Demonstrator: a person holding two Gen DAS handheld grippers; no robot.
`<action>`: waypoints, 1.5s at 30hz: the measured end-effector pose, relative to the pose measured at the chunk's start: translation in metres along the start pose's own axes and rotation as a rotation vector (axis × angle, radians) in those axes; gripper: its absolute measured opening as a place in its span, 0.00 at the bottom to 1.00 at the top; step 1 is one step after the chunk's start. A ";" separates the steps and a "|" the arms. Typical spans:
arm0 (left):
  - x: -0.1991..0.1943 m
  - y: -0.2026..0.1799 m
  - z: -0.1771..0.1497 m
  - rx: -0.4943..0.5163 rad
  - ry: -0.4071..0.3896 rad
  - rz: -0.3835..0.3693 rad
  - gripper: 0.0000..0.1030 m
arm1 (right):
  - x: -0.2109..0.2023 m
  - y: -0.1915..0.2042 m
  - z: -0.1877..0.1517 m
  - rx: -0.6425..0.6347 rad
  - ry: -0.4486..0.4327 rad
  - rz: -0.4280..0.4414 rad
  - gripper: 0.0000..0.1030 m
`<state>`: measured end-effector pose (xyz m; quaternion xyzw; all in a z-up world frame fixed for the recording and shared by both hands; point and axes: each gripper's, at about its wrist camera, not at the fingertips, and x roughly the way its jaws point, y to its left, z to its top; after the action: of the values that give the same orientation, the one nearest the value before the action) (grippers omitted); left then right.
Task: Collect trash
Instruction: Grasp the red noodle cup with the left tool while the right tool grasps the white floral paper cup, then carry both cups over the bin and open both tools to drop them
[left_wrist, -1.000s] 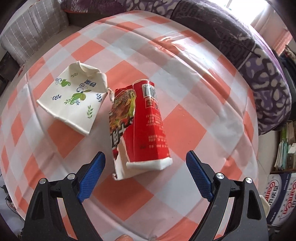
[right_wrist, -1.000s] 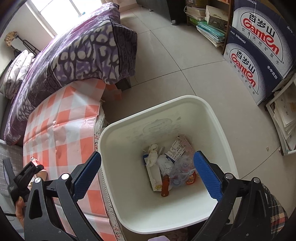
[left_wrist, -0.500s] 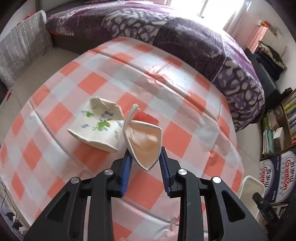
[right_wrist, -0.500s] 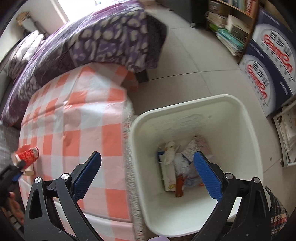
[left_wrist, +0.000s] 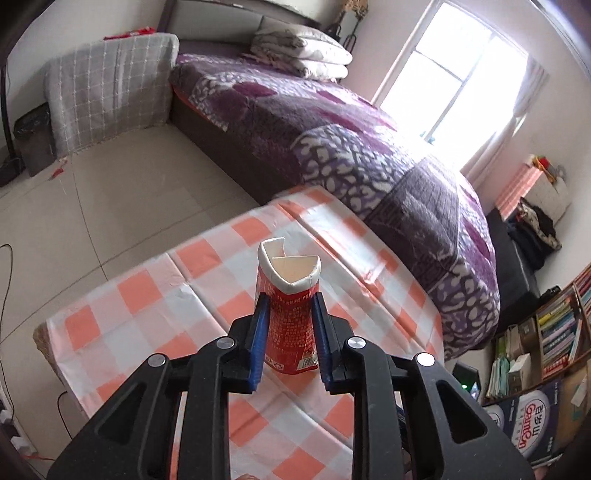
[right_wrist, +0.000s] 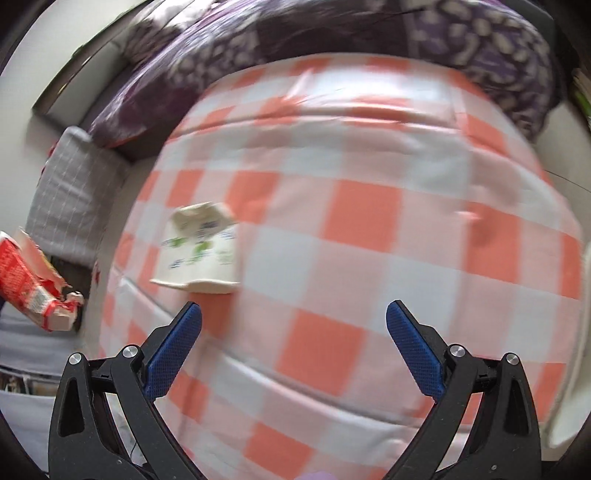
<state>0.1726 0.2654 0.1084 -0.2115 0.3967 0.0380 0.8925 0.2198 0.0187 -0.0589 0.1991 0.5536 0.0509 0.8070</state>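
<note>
My left gripper (left_wrist: 289, 301) is shut on a squashed red paper cup (left_wrist: 290, 317) and holds it well above the orange-and-white checked table (left_wrist: 155, 321). The same red cup (right_wrist: 31, 280) shows at the far left edge of the right wrist view. My right gripper (right_wrist: 293, 314) is open and empty, hanging over the checked table (right_wrist: 369, 221). A flattened white paper cup with green and blue print (right_wrist: 199, 249) lies on the cloth, up and to the left of my right gripper's left finger. The right wrist view is blurred.
A bed with a purple patterned cover (left_wrist: 351, 147) runs along the far side of the table. A grey checked seat (left_wrist: 107, 88) stands at the back left. Bookshelves (left_wrist: 546, 343) and a printed carton (left_wrist: 532, 432) are at the right. A white bin rim (right_wrist: 585, 266) shows at the right edge.
My left gripper closed on the red cup and lifted it off the table. My right gripper swung from above the white bin to above the table, staying open.
</note>
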 end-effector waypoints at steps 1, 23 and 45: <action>-0.005 0.005 0.004 -0.006 -0.015 0.006 0.23 | 0.007 0.012 0.002 0.000 0.004 0.014 0.93; 0.002 0.048 0.021 -0.129 0.013 -0.016 0.23 | 0.062 0.081 0.023 -0.058 0.036 -0.015 0.59; 0.023 -0.031 -0.014 0.031 0.047 -0.005 0.23 | -0.075 -0.003 0.012 -0.076 -0.150 -0.040 0.58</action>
<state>0.1858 0.2290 0.0939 -0.1997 0.4175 0.0247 0.8861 0.2014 -0.0098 0.0093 0.1604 0.4932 0.0410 0.8540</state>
